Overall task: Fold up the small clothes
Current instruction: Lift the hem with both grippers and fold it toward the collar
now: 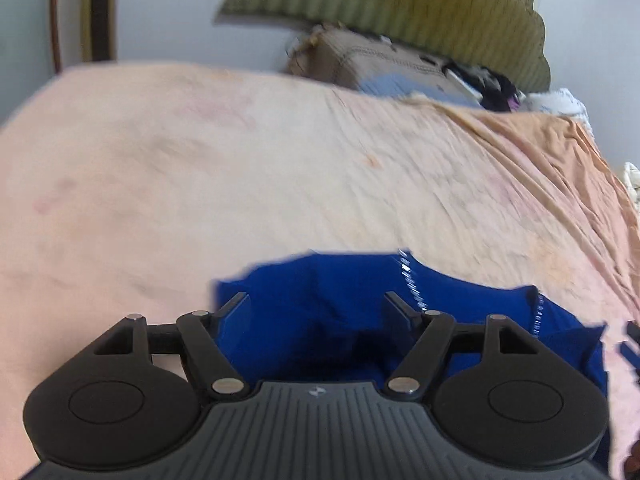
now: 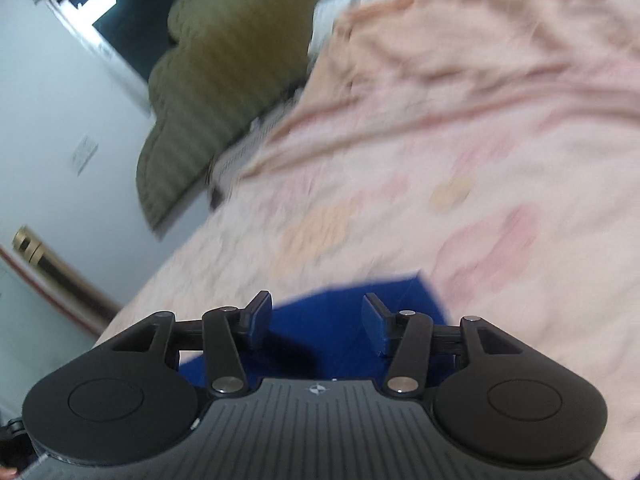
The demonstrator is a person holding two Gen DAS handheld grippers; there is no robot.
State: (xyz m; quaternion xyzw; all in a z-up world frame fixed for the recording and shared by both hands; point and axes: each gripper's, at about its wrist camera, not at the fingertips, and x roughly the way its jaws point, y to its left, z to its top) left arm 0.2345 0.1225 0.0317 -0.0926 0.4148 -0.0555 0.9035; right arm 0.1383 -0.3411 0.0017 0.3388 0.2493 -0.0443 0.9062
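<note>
A small bright blue garment (image 1: 328, 304) with a silver zipper lies on the pink bedsheet (image 1: 200, 184). My left gripper (image 1: 318, 304) is open, its fingers spread wide above the garment, holding nothing. In the right wrist view the same blue garment (image 2: 332, 320) lies under my right gripper (image 2: 316, 312), which is also open and empty just over the cloth. Both views are motion-blurred. Most of the garment is hidden under the grippers.
An olive quilted blanket (image 1: 400, 4) and a brown bag (image 1: 376, 64) with clutter sit at the far edge of the bed. The sheet is wrinkled toward the right (image 1: 520, 184). A wall and a dark window (image 2: 120, 20) lie beyond.
</note>
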